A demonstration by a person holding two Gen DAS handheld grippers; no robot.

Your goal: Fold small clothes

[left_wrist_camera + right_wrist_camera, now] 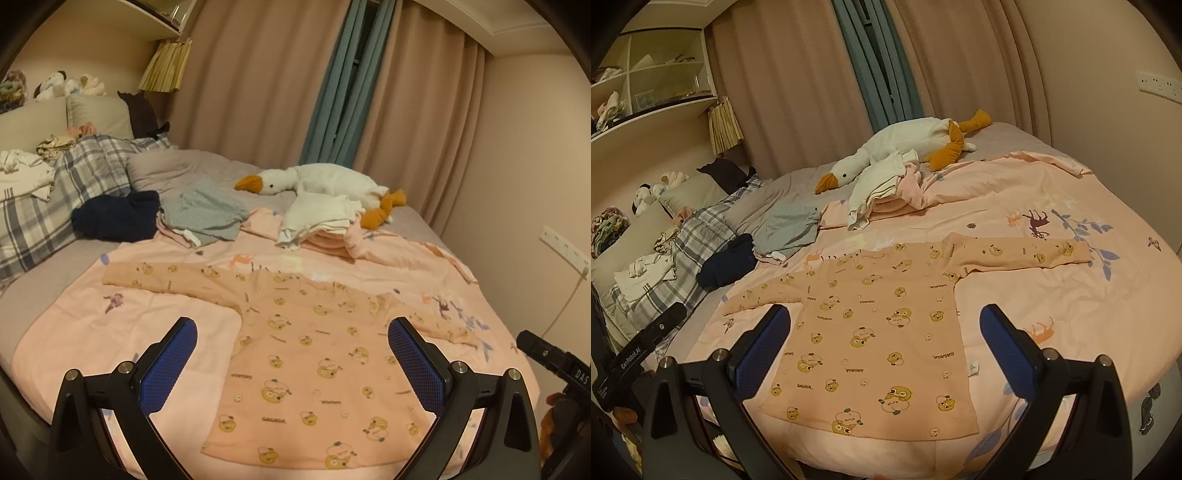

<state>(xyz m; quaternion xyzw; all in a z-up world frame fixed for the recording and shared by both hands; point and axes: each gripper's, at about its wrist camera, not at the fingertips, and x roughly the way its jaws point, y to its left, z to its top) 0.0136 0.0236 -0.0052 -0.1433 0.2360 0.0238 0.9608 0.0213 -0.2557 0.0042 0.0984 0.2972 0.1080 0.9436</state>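
The left gripper (291, 339) is hovering over the near edge of the bed with its blue-padded fingers (168, 363) standing wide apart and gripping nothing, and the right gripper (884, 332) is hanging beside it in the same way, its fingers (1008, 350) spread wide and likewise empty. Between and just beyond both pairs of fingers, the small peach top (875, 332) with the yellow duck print is lying flat on the pink duvet (1071, 306), hem nearest the cameras, both long sleeves stretching out to the sides, and a small white label is showing at its right side seam. Farther back, a heap of clothes is sitting where the duvet ends: a dark navy garment (116, 216) is bunching up next to a grey garment (203, 212), and to their right a white garment (317, 218) is resting on top of folded pink cloth. Just behind that, a white plush goose (325, 182) with an orange beak and feet is lying on the grey sheet. At the far left, a plaid blanket (48, 199) is draping over the pillows, and the beige curtains (258, 74) are hanging along the back wall.
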